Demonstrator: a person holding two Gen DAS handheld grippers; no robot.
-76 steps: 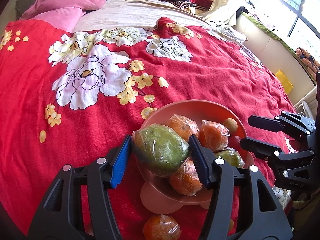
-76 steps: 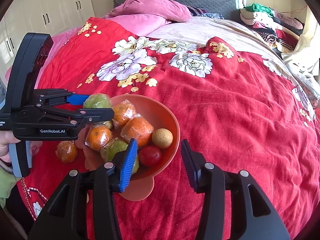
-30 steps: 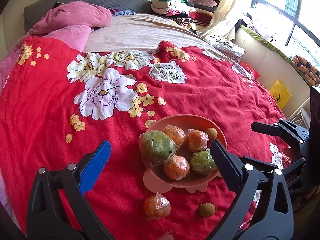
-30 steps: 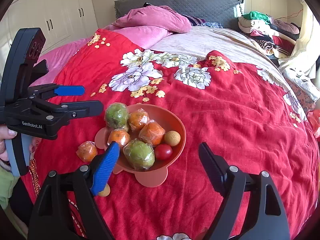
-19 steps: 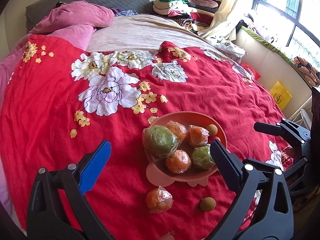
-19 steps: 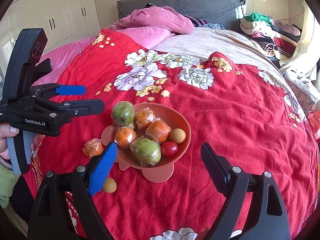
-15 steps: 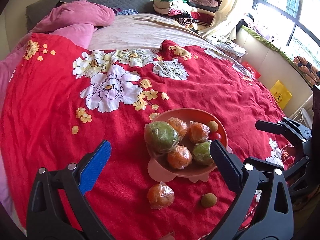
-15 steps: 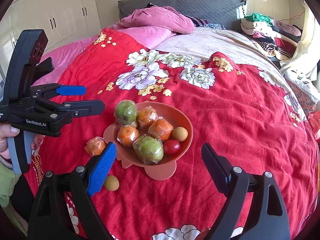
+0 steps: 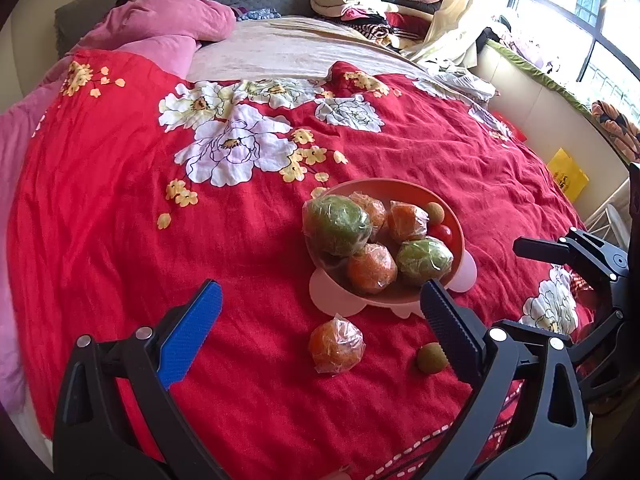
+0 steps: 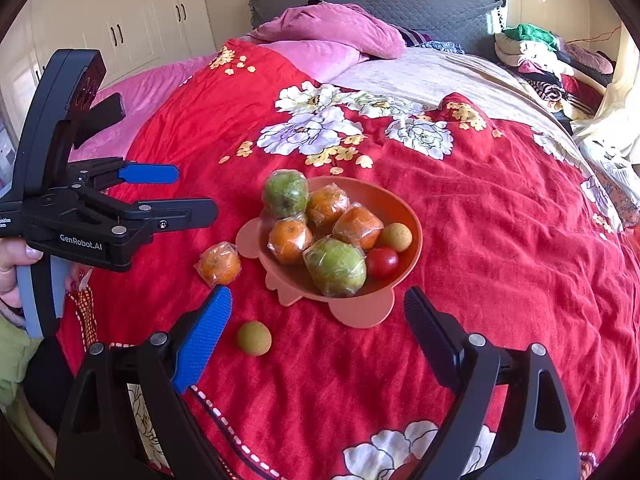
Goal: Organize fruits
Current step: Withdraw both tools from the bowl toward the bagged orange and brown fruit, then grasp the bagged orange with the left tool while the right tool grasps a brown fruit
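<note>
Salmon-pink plastic fruit bowl (image 10: 404, 216) sits on red floral bedspread (image 10: 500, 240), piled with plastic-wrapped oranges, two wrapped green fruits, red tomato, tan round fruit. Right gripper (image 10: 318, 334) hovers short of bowl, jaws just been opening, now spread wide, nothing between pads. Loose wrapped orange (image 10: 219, 263) lies just left of bowl; small tan-green round fruit (image 10: 254, 338) rests near blue fingertip (image 10: 204, 336), not touching. Left gripper (image 9: 320, 332) gapes wide too, empty; wrapped orange on blanket between its fingers, apart from both.
</note>
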